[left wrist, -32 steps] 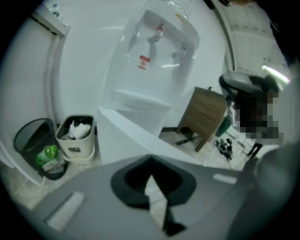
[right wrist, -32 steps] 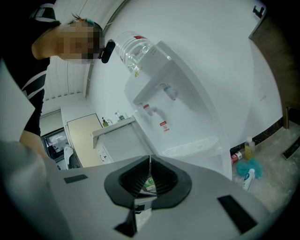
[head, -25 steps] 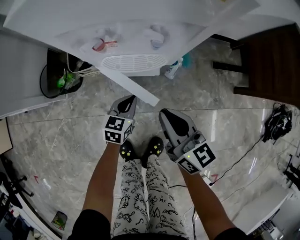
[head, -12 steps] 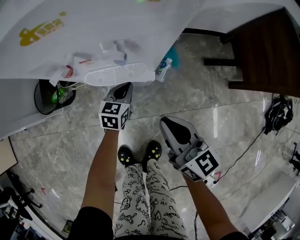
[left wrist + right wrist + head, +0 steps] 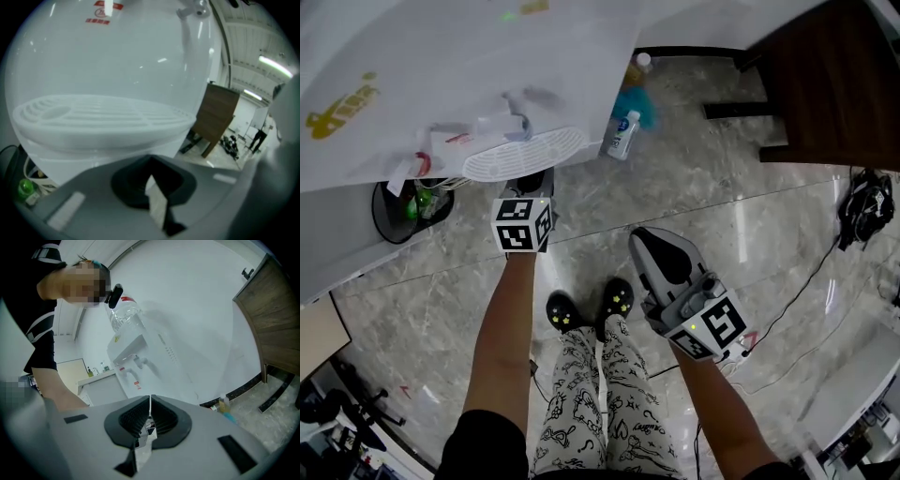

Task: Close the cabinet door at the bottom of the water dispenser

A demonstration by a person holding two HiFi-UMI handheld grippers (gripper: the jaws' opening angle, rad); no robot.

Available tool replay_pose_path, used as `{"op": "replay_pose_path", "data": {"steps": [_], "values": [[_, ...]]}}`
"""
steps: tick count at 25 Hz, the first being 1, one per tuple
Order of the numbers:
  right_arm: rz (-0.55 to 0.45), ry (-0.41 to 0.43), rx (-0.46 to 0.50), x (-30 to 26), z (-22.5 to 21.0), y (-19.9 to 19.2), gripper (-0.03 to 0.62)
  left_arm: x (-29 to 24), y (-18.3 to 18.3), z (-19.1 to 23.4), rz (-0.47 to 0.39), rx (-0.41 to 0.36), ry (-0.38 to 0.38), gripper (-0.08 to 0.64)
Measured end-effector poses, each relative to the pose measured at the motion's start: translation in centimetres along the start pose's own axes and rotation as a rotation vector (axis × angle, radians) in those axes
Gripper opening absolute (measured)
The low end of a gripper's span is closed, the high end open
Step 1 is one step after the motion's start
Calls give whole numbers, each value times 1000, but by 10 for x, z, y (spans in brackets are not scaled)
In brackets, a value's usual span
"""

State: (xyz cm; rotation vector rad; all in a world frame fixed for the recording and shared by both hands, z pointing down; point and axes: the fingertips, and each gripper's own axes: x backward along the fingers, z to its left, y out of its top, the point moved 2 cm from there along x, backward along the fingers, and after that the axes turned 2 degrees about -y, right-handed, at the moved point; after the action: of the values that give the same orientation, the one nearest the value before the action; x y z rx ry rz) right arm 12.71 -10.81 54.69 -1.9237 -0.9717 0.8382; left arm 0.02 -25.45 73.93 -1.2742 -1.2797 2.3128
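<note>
The white water dispenser fills the upper left of the head view, its ribbed drip tray jutting out. Its bottom cabinet door is hidden beneath the tray. My left gripper reaches forward under the tray, tips partly covered by it. In the left gripper view the drip tray looms just above the left gripper, whose jaws are shut on nothing. My right gripper hangs back over the floor, shut and empty. In the right gripper view the right gripper points at the dispenser's taps.
A black bin with green bottles stands left of the dispenser. A spray bottle lies on the marble floor to its right. A dark wooden cabinet stands at the upper right, cables at the right edge. My shoes stand below.
The open door's white edge, seen one second ago in front of the tray, no longer shows. My left gripper has moved forward under the drip tray. The right gripper stayed back.
</note>
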Motion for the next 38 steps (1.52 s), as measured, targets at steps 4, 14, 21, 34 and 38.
{"op": "replay_pose_path", "data": {"steps": [4, 14, 21, 34, 38], "values": [[-19, -18, 13, 5, 0, 7, 17, 4, 2, -2, 8, -24, -7, -2], [-60, -39, 59, 19, 33, 56, 17, 146, 78, -109, -222, -88, -200, -2], [-117, 119, 96, 54, 140, 174, 17, 334, 216, -149, -377, -157, -123, -2], [-174, 353, 115, 119, 298, 298, 17, 542, 318, -197, -566, -173, 59, -3], [-147, 344, 141, 126, 317, 288, 15, 546, 318, -212, -593, -190, 51, -2]]}}
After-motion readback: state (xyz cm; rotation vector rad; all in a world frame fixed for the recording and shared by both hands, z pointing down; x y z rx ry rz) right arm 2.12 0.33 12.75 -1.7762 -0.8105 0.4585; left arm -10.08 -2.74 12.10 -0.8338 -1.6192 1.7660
